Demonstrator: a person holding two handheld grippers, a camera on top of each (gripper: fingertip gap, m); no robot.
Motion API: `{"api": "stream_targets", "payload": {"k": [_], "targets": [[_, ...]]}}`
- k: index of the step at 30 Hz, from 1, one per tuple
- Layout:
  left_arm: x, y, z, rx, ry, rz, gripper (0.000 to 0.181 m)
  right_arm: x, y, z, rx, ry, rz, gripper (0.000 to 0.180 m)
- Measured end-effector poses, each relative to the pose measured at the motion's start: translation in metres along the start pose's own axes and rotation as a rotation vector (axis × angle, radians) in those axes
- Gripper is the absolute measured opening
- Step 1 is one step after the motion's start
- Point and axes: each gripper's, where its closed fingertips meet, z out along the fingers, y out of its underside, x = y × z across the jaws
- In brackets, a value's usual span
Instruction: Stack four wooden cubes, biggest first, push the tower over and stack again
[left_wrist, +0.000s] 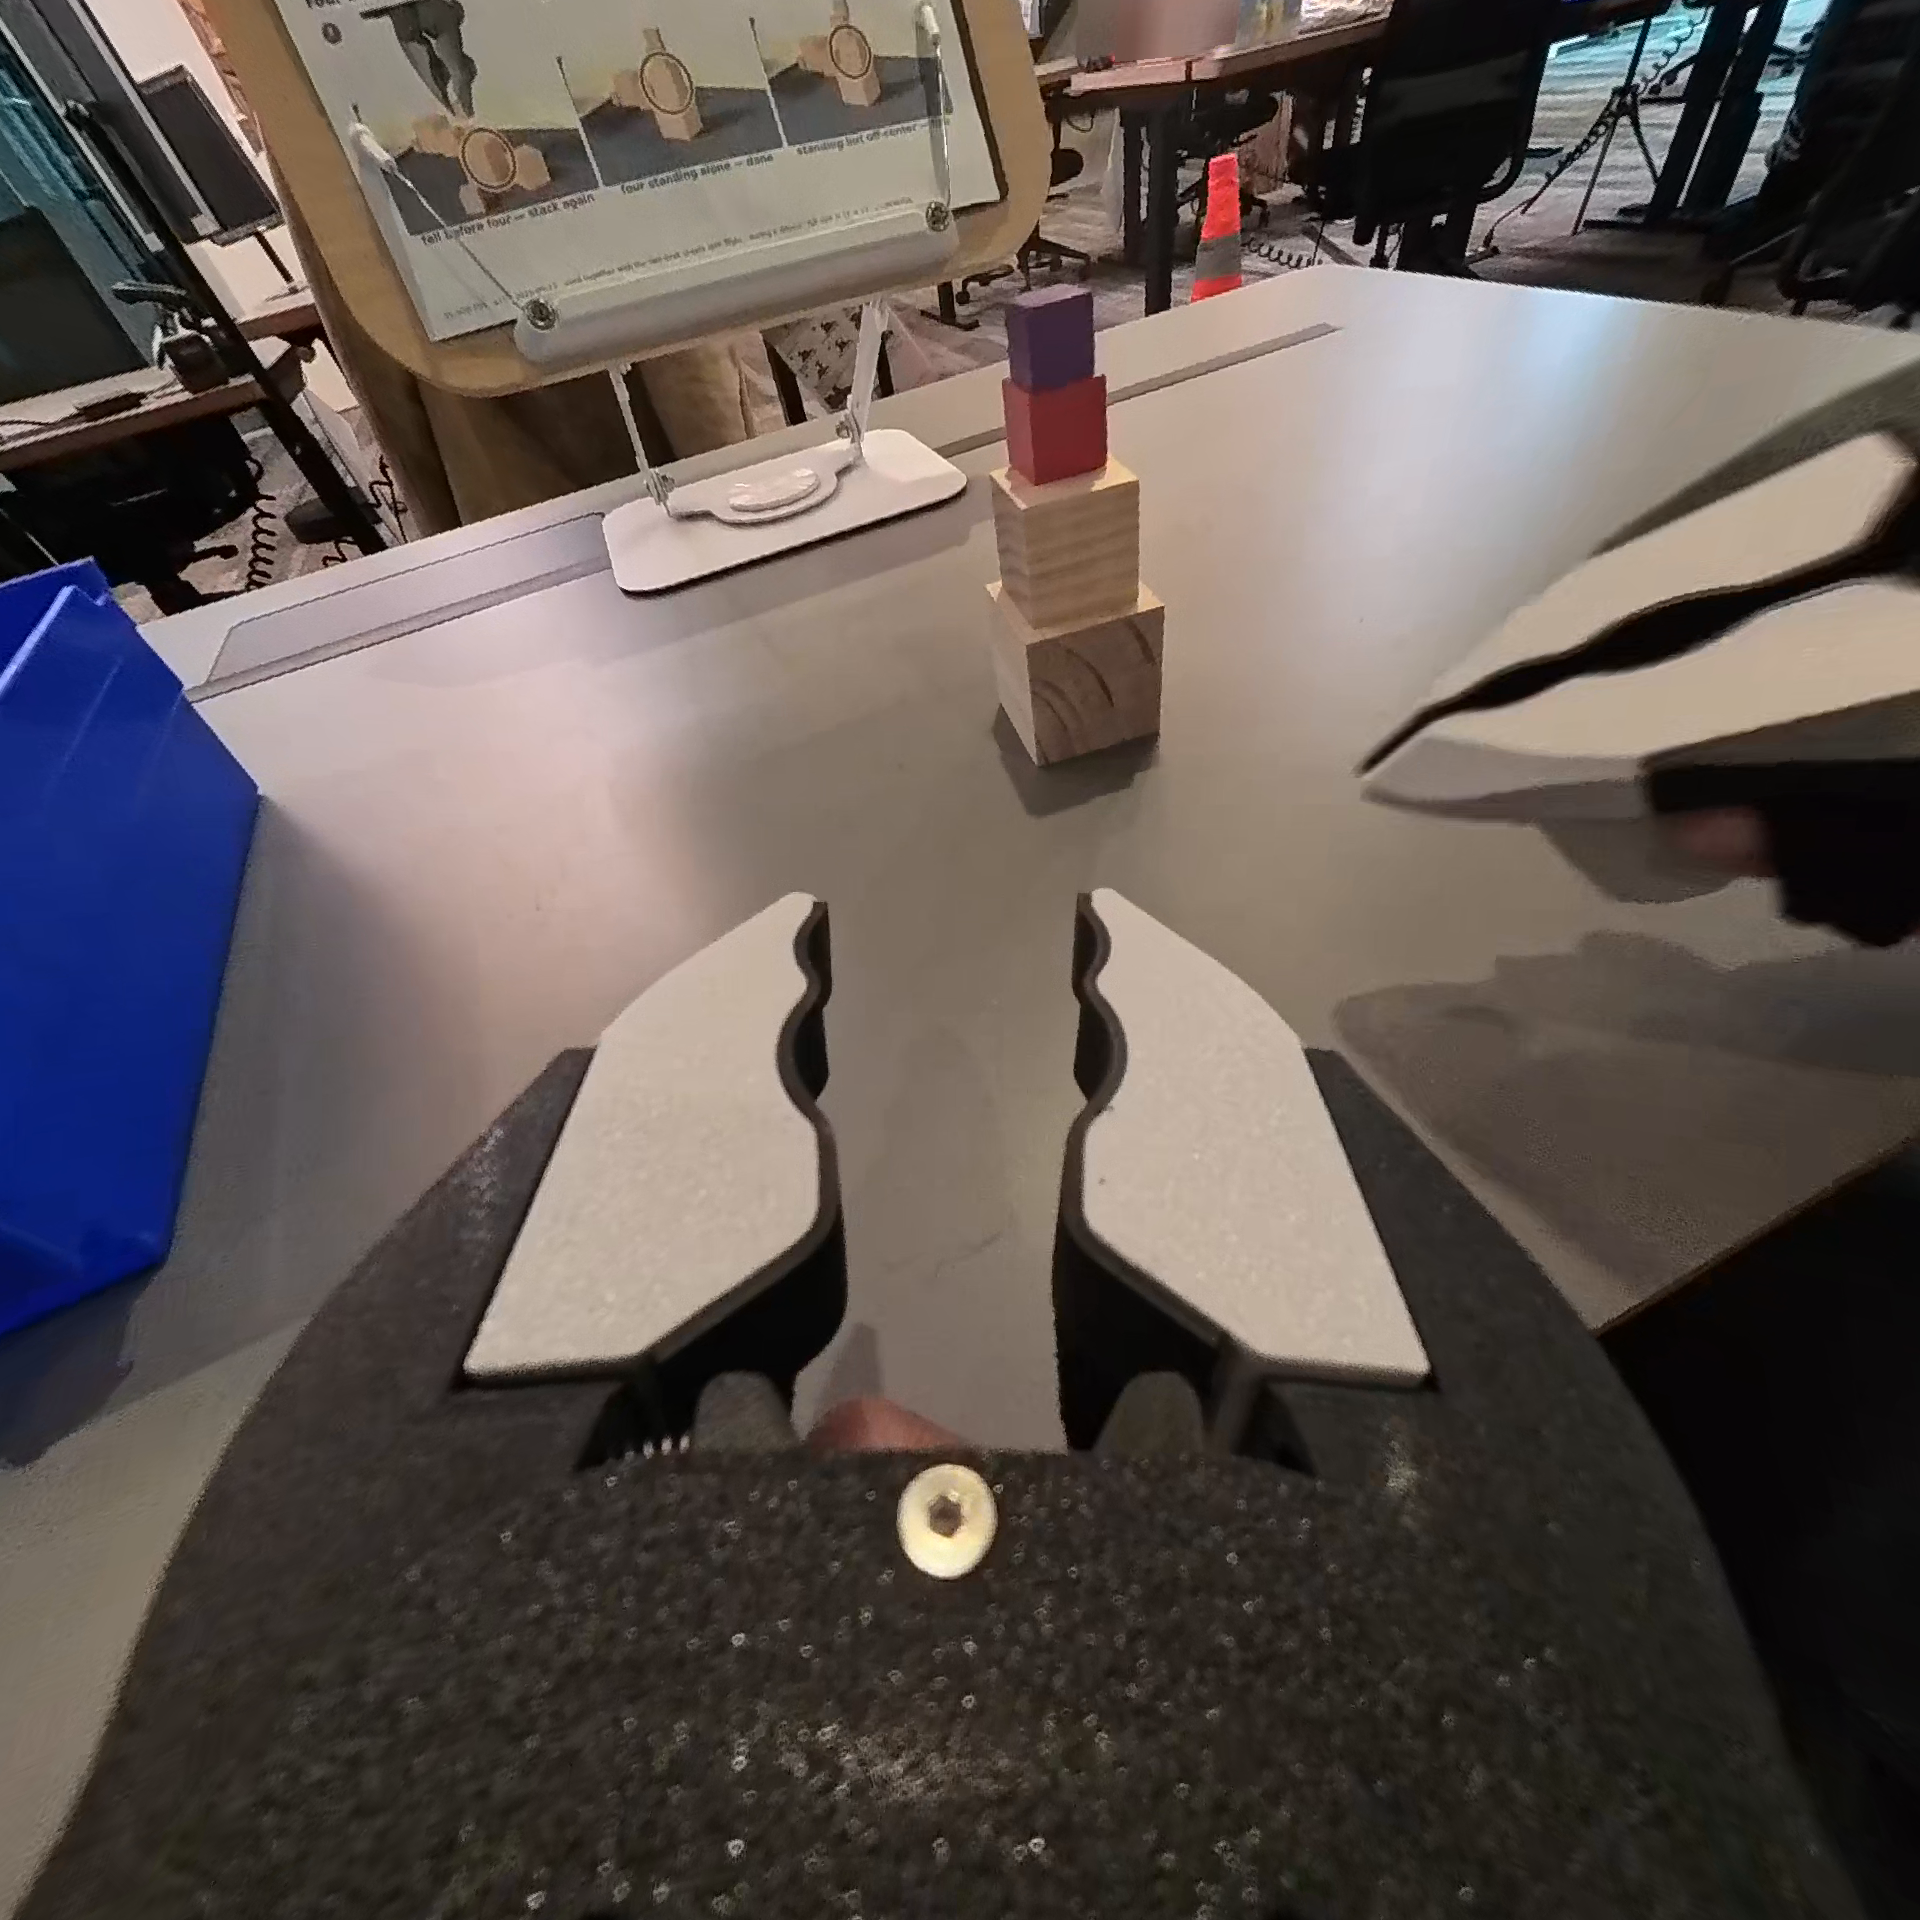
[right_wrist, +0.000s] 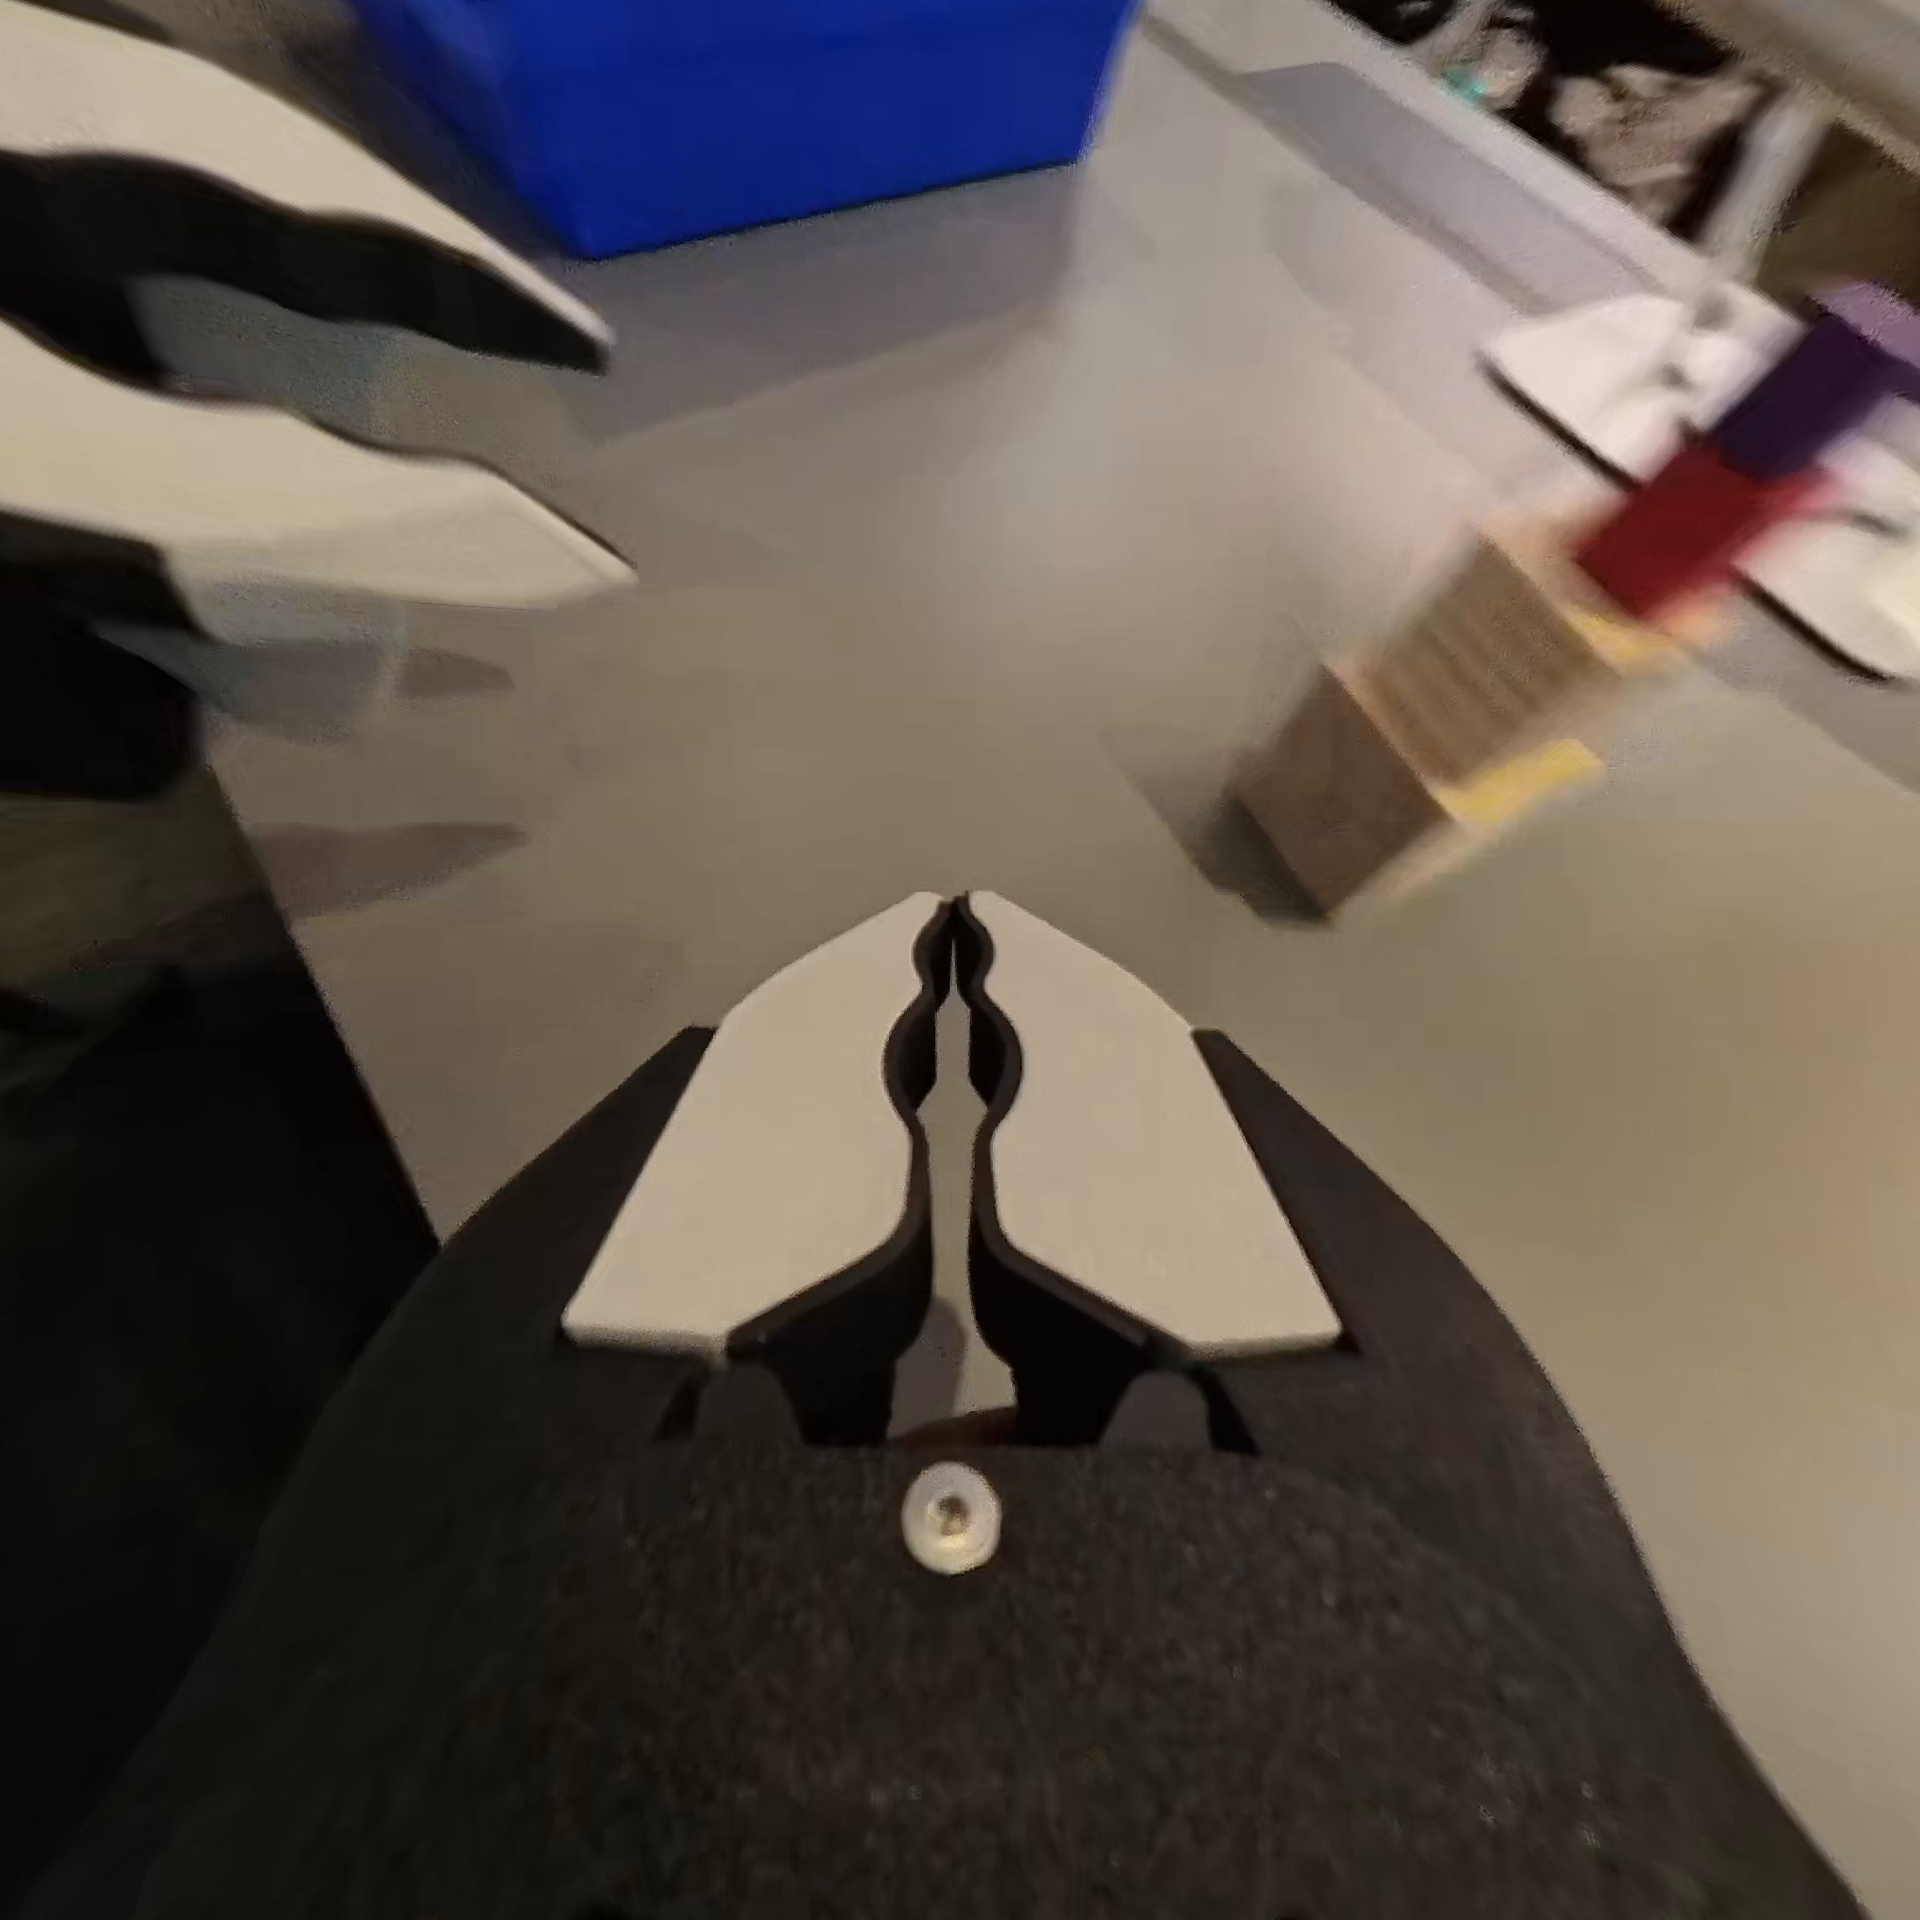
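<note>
Tower: four cubes stand stacked on the grey worktop (left_wrist: 1455, 436), well ahead of both tongs and touched by neither.
Bottom cube: the biggest bare wooden cube (left_wrist: 1081, 675) sits right on the worktop.
Second cube: a smaller bare wooden cube (left_wrist: 1067, 545) rests on it, turned a little.
Third cube: a red cube (left_wrist: 1055, 428) sits on the second one.
Top cube: a purple cube (left_wrist: 1049, 335) is on the very top.
Left tongs: the left tongs (left_wrist: 951, 925) are held low over the worktop, tips apart with a clear gap, holding nothing.
Right tongs: the right tongs (right_wrist: 954, 906) have their tips pressed together with nothing between them; this view is blurry, so the tower looks smeared and perhaps tilted.
Blue bin: a blue bin (left_wrist: 94, 914) sits on the worktop off to the left.
Sign stand: a white stand (left_wrist: 790, 509) behind the tower holds a picture card (left_wrist: 665, 135).
</note>
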Motion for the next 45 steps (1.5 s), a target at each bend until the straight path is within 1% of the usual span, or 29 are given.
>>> {"api": "stream_targets", "payload": {"k": [1,2,4,5,6,7,8,9,10,11,12,14,17,19,20,21,22,23,24,25,27,28,32,34,40,45], "targets": [[-0.001,0.0,0.001,-0.002,-0.002,0.002,0.044,-0.014,-0.009,0.015,-0.025,-0.032,-0.054,0.0],[-0.002,0.001,0.002,-0.004,-0.004,0.005,0.044,-0.019,-0.014,0.03,-0.062,-0.007,-0.138,0.0],[-0.004,0.001,0.003,-0.005,-0.006,0.002,0.044,-0.01,-0.024,0.056,-0.095,0.086,-0.269,0.0],[-0.005,0.002,0.003,-0.007,-0.005,-0.002,0.044,0.008,-0.024,0.067,-0.127,0.129,-0.28,0.0],[-0.005,0.002,0.003,-0.01,-0.003,-0.007,0.044,0.049,-0.02,0.074,-0.175,0.242,-0.278,0.0],[-0.006,0.003,0.004,-0.012,-0.002,-0.011,0.044,0.097,-0.012,0.076,-0.224,0.345,-0.232,0.0],[-0.007,0.004,0.004,-0.017,-0.002,-0.013,0.044,0.122,-0.004,0.077,-0.243,0.299,-0.116,0.0],[-0.008,0.006,0.004,-0.024,0.0,-0.017,0.044,0.125,-0.003,0.071,-0.225,0.191,-0.015,0.0],[-0.007,0.007,0.004,-0.029,0.007,-0.023,0.044,0.119,-0.014,0.056,-0.148,0.135,0.017,0.0],[-0.006,0.008,0.003,-0.031,0.016,-0.03,0.044,0.108,-0.021,0.037,-0.093,0.128,-0.01,0.0],[-0.005,0.009,0.003,-0.033,0.02,-0.032,0.044,0.095,-0.021,0.019,-0.071,0.133,-0.038,0.0],[-0.004,0.01,0.003,-0.039,0.02,-0.026,0.045,0.072,-0.005,-0.009,-0.068,0.15,-0.039,0.0],[-0.001,0.013,0.006,-0.046,0.024,-0.021,0.045,0.045,0.031,-0.034,-0.099,0.154,0.004,0.0],[0.001,0.015,0.007,-0.052,0.02,-0.014,0.046,0.041,0.044,-0.046,-0.076,0.228,0.01,0.0],[0.001,0.014,0.007,-0.05,0.011,-0.012,0.046,0.044,0.047,-0.053,-0.051,0.287,0.033,0.0],[0.001,0.014,0.007,-0.046,-0.002,-0.011,0.046,0.042,0.047,-0.059,-0.015,0.31,0.066,0.0],[0.001,0.013,0.008,-0.041,-0.01,-0.008,0.046,0.035,0.047,-0.062,0.013,0.296,0.076,0.007],[0.002,0.012,0.008,-0.033,-0.019,-0.004,0.047,0.035,0.045,-0.066,0.039,0.319,0.079,0.019],[0.002,0.012,0.01,-0.027,-0.029,0.0,0.048,0.035,0.041,-0.07,0.086,0.338,0.088,0.023],[0.003,0.011,0.011,-0.02,-0.041,0.003,0.048,0.029,0.037,-0.072,0.131,0.314,0.104,0.023],[0.001,0.012,0.013,-0.013,-0.071,0.012,0.049,0.019,0.035,-0.072,0.158,0.267,0.153,0.031],[0.0,0.011,0.013,-0.005,-0.085,0.014,0.049,0.016,0.035,-0.071,0.159,0.254,0.157,0.033],[0.001,0.01,0.013,0.003,-0.087,-0.004,0.049,0.013,0.038,-0.071,0.156,0.257,0.146,0.032],[-0.004,0.004,0.01,0.039,-0.106,0.007,0.047,0.014,0.037,-0.072,0.164,0.258,0.143,0.03],[-0.009,0.006,0.007,0.032,-0.102,-0.031,0.047,0.023,0.032,-0.077,0.186,0.272,0.152,0.028],[-0.019,-0.003,-0.004,0.079,-0.132,-0.017,0.047,0.031,0.028,-0.083,0.218,0.297,0.172,0.029]]}}
